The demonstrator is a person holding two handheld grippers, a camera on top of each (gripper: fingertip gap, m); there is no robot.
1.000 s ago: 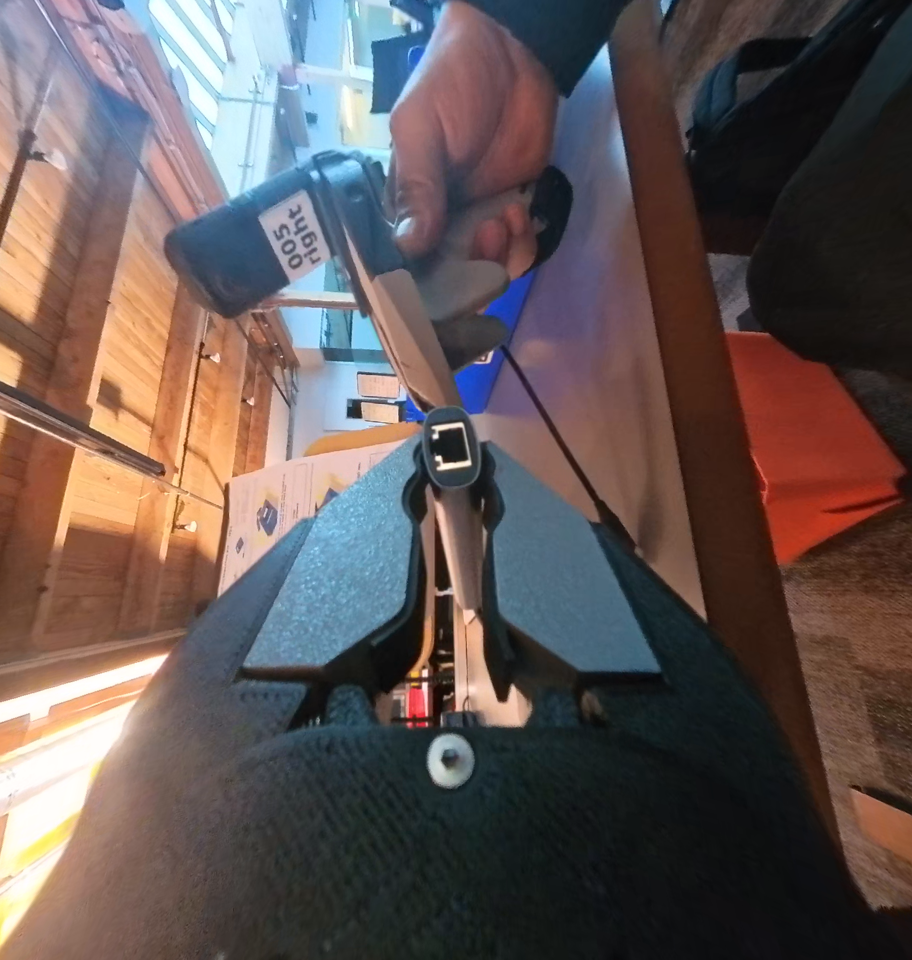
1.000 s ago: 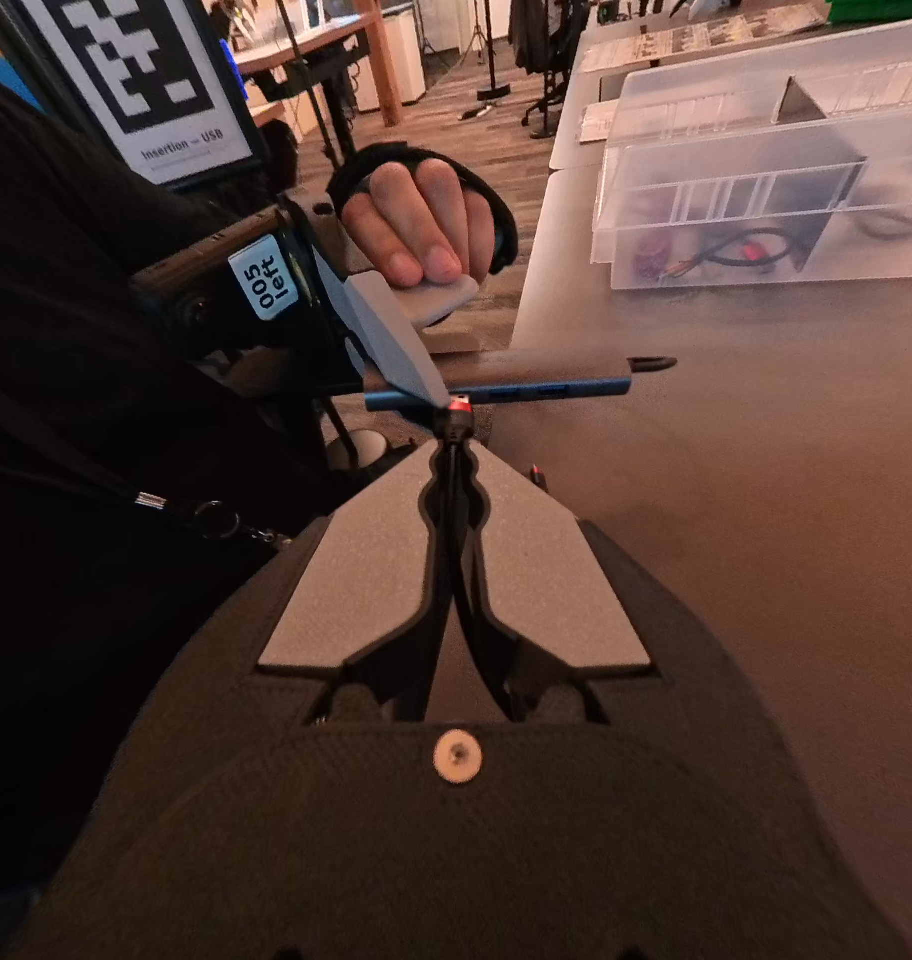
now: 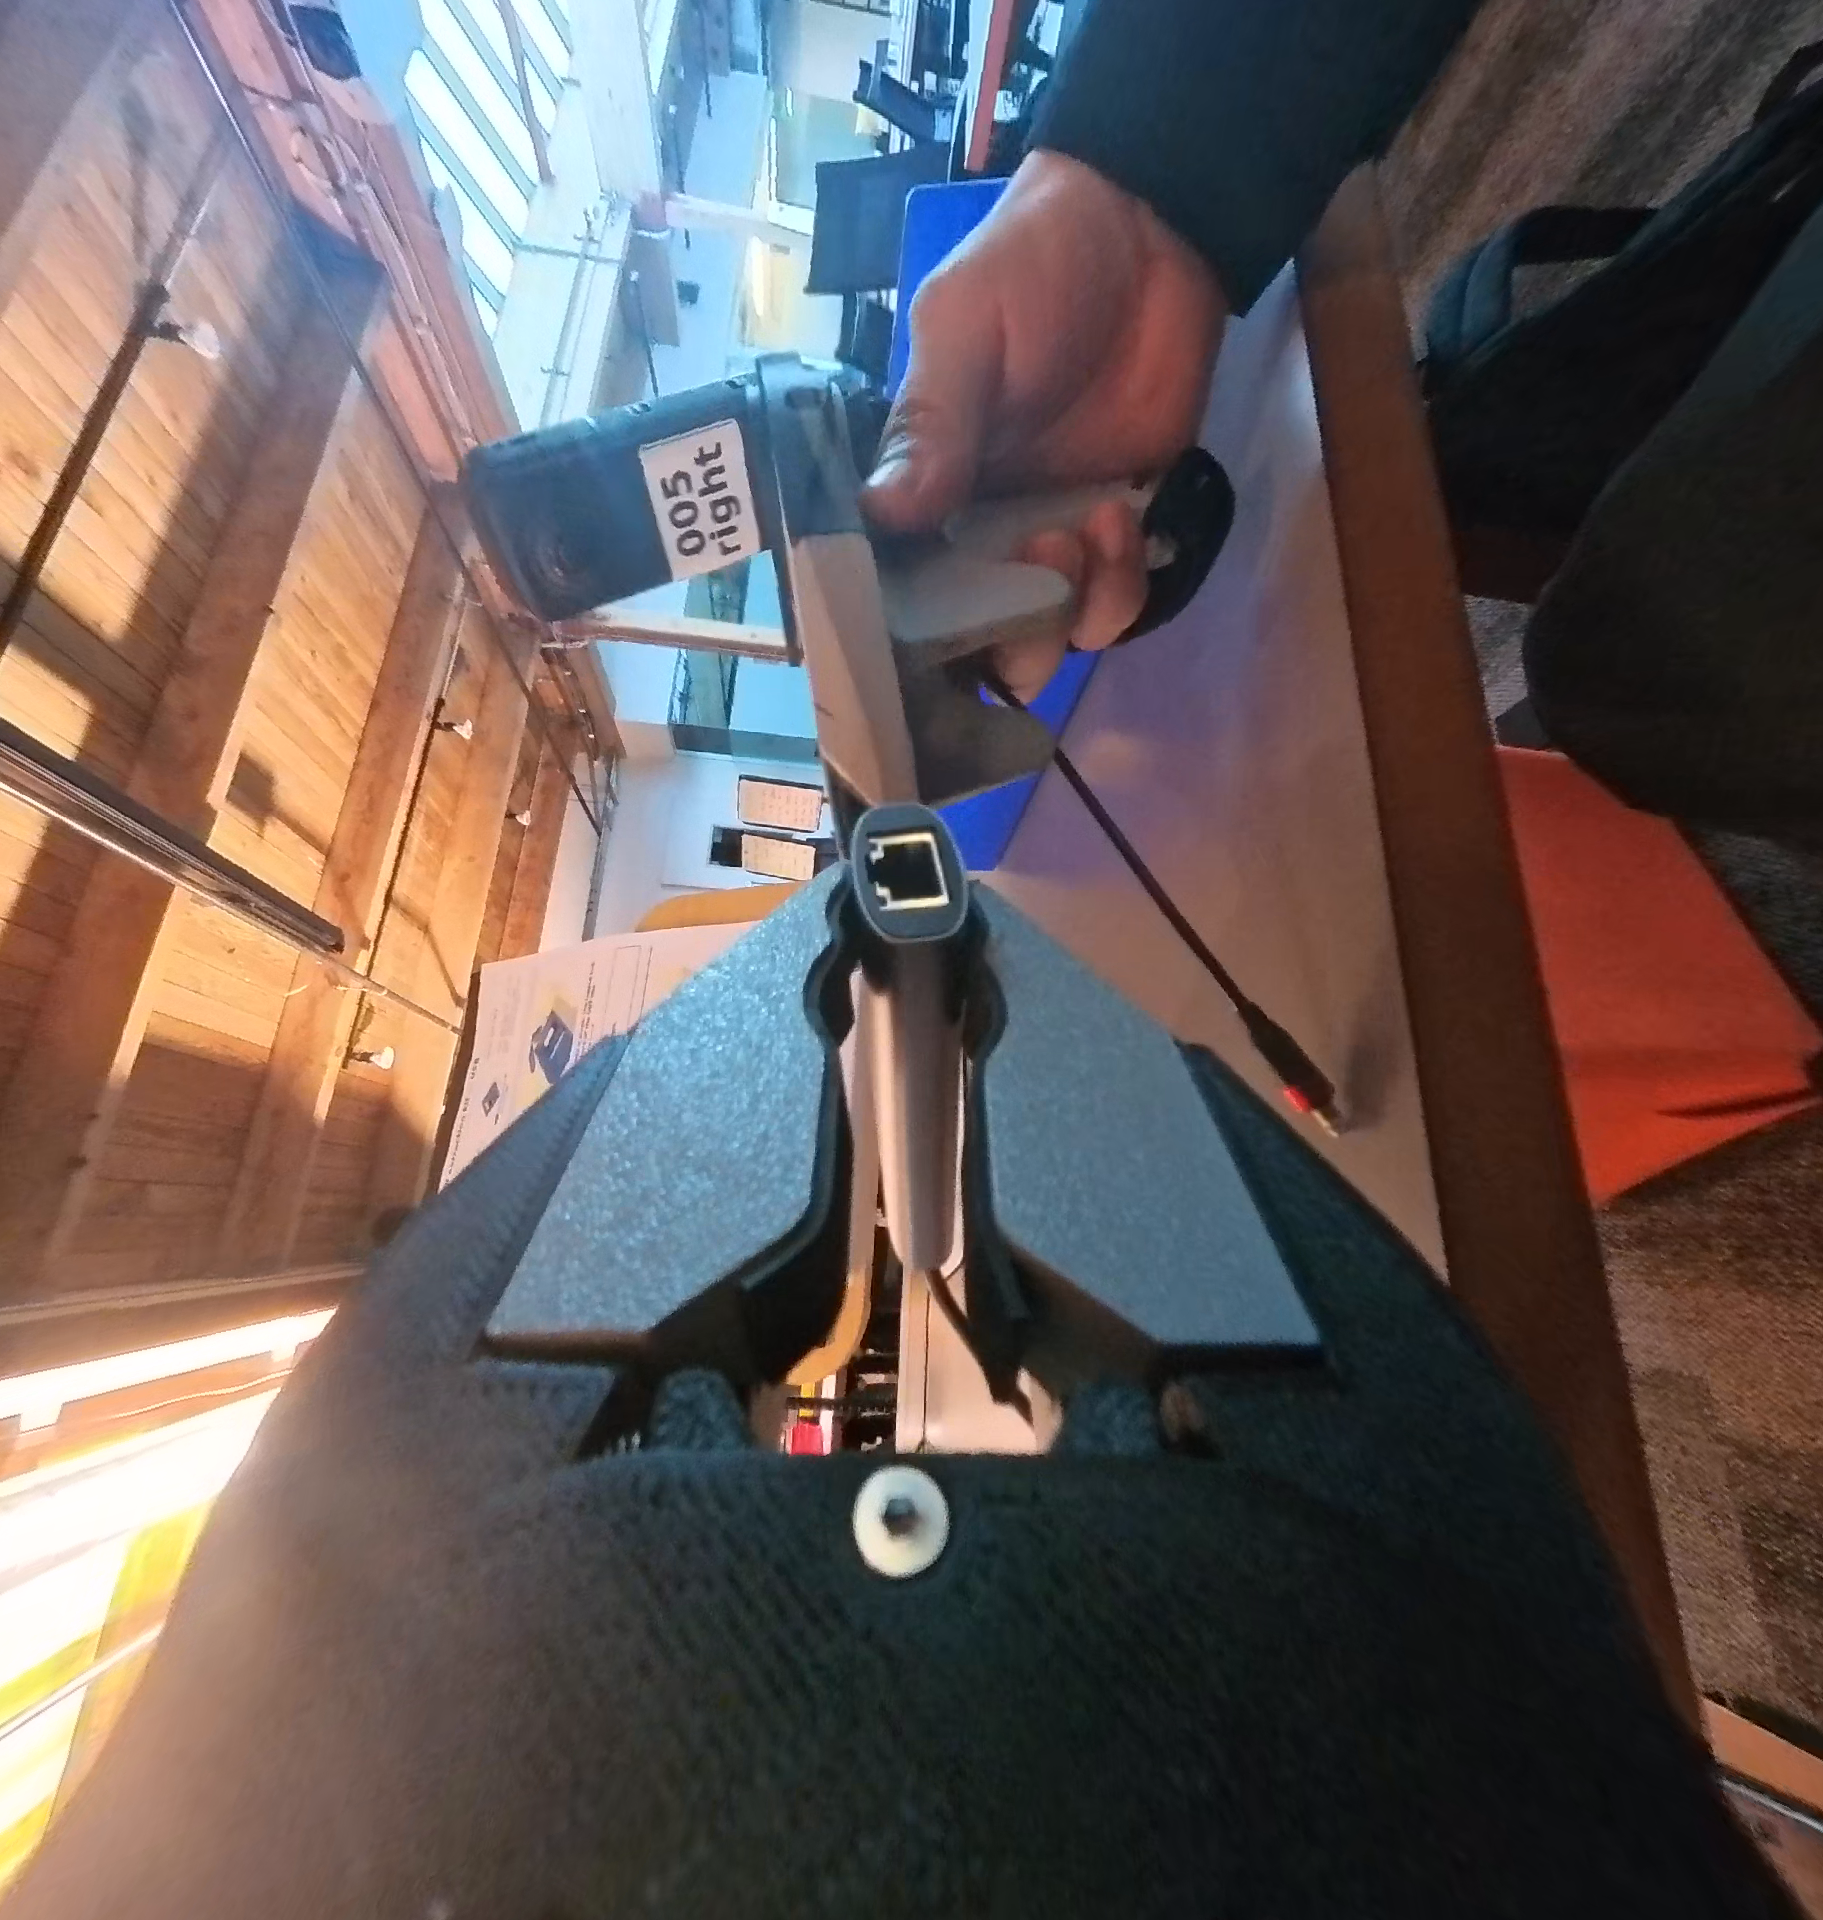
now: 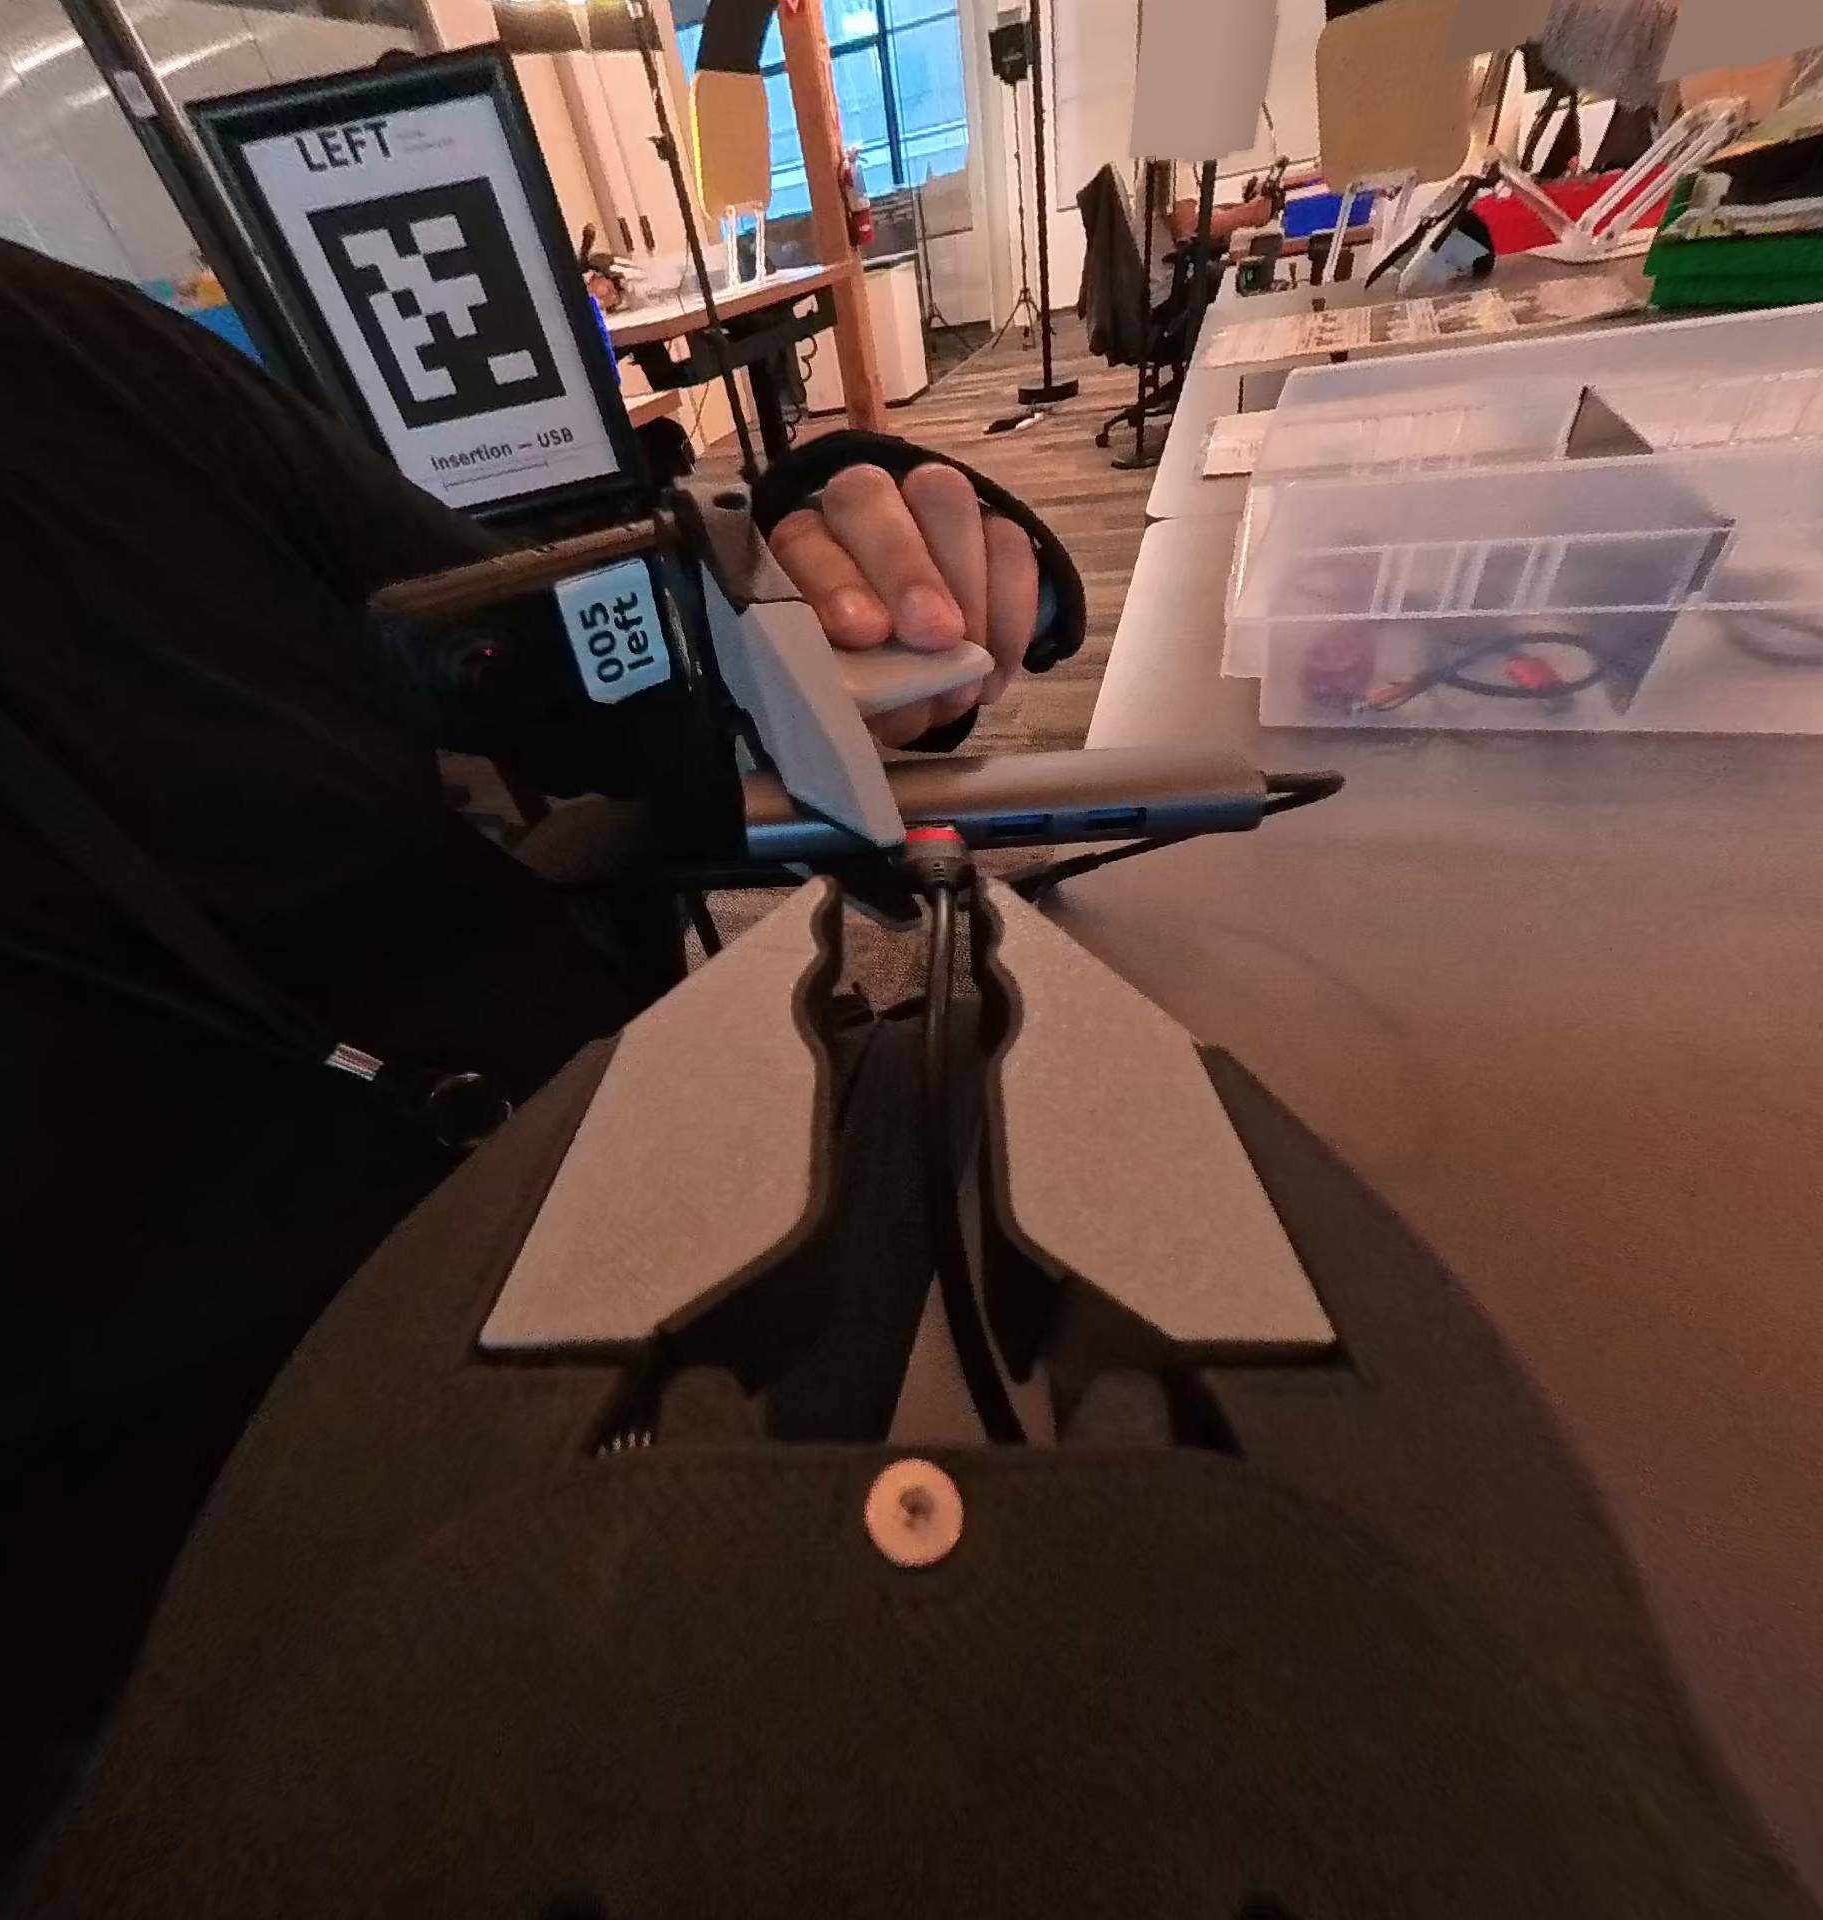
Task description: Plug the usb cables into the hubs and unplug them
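Observation:
My left gripper [image 3: 905,935] is shut on a grey USB hub [image 3: 902,873], whose port end pokes out past the fingertips. In the right wrist view the hub [image 4: 1094,795] is held level above the table, with blue ports on its side. A black USB cable [image 4: 938,1039] runs between the fingers of my right gripper [image 4: 907,899]. Its red-ringed plug [image 4: 933,836] sits in the hub's side. The right gripper's jaws stand apart around the cable and do not pinch it. The cable's other plug [image 3: 1302,1096] hangs near the table top.
A grey table [image 4: 1458,1091] has a clear plastic bin [image 4: 1509,582] of cables at its far side. A framed marker sign [image 4: 419,312] stands behind the left gripper. The table's wooden edge [image 3: 1426,831], an orange object [image 3: 1634,987] and a black bag [image 3: 1613,343] lie beyond. The tips of both grippers are at nearly the same place.
My right gripper's fingers have parted and let go of the plug, which stays in the hub. The right gripper has drawn back a little. The left gripper still holds the hub.

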